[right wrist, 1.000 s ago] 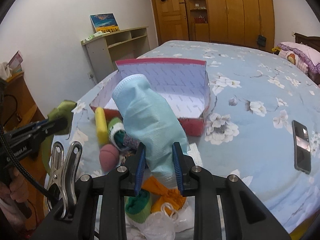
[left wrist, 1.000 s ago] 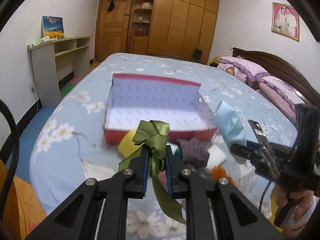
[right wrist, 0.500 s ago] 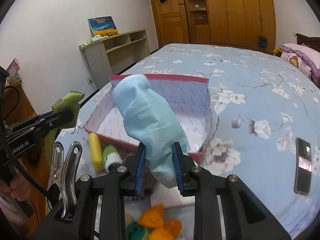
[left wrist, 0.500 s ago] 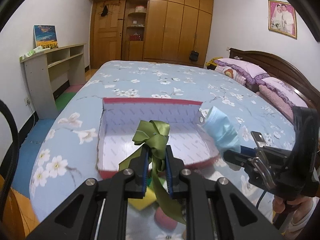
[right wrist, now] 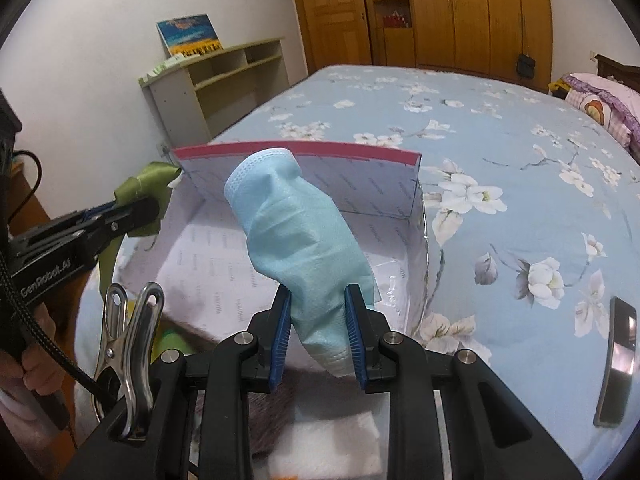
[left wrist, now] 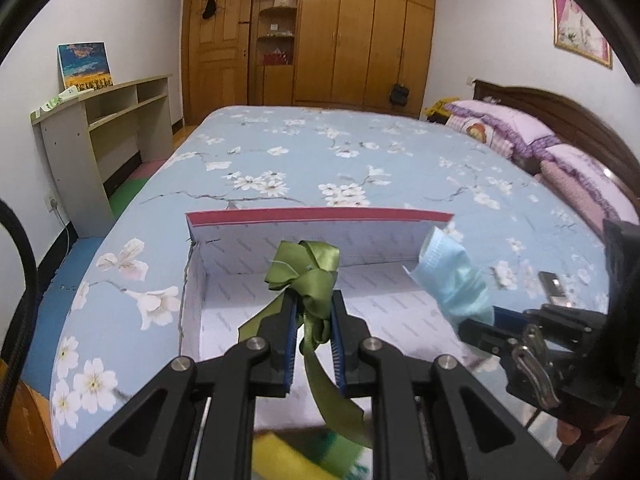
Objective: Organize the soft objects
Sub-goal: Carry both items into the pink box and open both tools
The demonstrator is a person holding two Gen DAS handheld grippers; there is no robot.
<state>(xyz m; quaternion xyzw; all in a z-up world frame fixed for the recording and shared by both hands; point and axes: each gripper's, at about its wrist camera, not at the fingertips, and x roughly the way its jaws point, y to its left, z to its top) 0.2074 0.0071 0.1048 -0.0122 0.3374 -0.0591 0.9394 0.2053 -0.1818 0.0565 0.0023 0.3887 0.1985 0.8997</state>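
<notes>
You have two grippers, one green ribbon bow [left wrist: 306, 276] in your left one, one blue face mask [right wrist: 298, 236] in your right, one open box [left wrist: 320, 216] ahead, one phone [right wrist: 618, 360] to your right

The ribbon bow [left wrist: 306, 276] is showing shiny olive green. The face mask [right wrist: 296, 240] is looking pale blue. The box [left wrist: 320, 216] is wearing a red rim, and its inside is showing white with tiny grey marks. The bed [left wrist: 320, 152] is wearing a light blue sheet with white flowers. The tongs [left wrist: 314, 340] are showing black with blue pads [right wrist: 280, 332]. The pillows [left wrist: 516, 128] are looking pink and purple. The wardrobe [left wrist: 344, 32] is looking brown.
</notes>
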